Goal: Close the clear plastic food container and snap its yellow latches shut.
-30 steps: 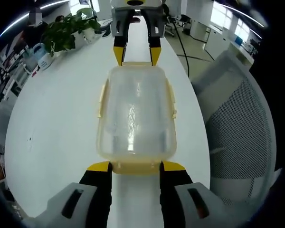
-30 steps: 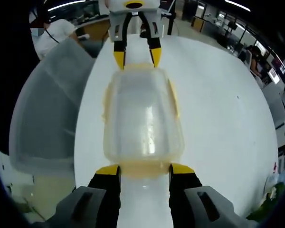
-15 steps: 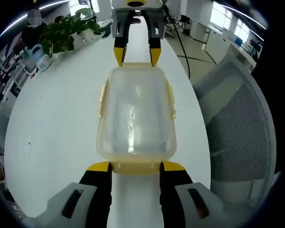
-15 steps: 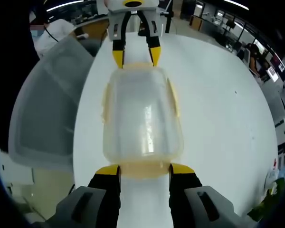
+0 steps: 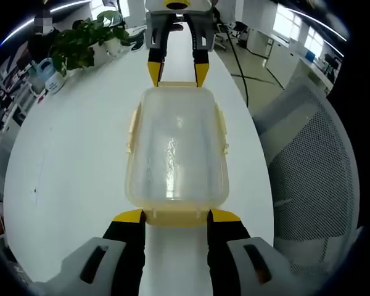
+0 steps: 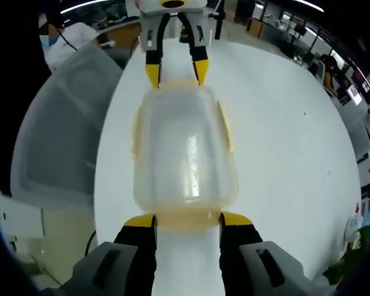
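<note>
1. The clear container sat lid-down-tight in the middle of the white surface, with a claw at each short end.
2. The left claw stood spread, its yellow tips flanking the near end latch – touching or just shy, I could not tell.
3. The right claw was likewise spread at the opposite end latch; in the left gripper view it showed at the far end.
4. The long-side latches looked folded against the walls, though whether they had clicked was unclear.
5. Risk, as I judged it: uneven pushing from the two ends could slide or tip the light box – the latches would then stay unsnapped.
6. A mesh chair stood just right of the surface, so a shove could send the box off that edge.
</note>
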`<state>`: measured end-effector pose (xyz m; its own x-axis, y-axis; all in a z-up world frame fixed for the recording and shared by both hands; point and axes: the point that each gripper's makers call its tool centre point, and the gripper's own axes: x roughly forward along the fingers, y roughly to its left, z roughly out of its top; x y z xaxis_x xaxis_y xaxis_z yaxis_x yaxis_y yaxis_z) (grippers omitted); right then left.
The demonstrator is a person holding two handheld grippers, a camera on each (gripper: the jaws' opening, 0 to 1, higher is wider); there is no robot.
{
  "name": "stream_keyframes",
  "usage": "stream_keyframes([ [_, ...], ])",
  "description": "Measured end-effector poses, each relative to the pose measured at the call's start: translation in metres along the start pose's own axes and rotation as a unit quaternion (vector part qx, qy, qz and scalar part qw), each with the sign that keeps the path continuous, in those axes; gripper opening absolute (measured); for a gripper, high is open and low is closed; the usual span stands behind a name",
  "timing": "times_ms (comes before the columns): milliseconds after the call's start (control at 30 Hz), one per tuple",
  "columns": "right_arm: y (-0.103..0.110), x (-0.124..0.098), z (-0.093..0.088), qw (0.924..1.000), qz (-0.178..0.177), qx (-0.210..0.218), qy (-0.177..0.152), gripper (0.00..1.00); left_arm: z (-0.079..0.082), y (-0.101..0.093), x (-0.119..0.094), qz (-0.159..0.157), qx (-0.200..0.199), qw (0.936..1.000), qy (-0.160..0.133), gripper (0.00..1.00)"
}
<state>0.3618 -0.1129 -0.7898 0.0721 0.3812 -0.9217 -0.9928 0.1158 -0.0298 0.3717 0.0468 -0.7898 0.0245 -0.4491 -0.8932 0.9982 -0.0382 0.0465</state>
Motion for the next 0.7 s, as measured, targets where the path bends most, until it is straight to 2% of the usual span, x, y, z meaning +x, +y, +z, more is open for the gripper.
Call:
stream_keyframes([
  [700,0.001,0.009,-0.010,1.0000,0.003,0.004,0.008,0.38,0.000,0.000,0.011,-0.006,-0.002,0.9999,0.009,0.39],
])
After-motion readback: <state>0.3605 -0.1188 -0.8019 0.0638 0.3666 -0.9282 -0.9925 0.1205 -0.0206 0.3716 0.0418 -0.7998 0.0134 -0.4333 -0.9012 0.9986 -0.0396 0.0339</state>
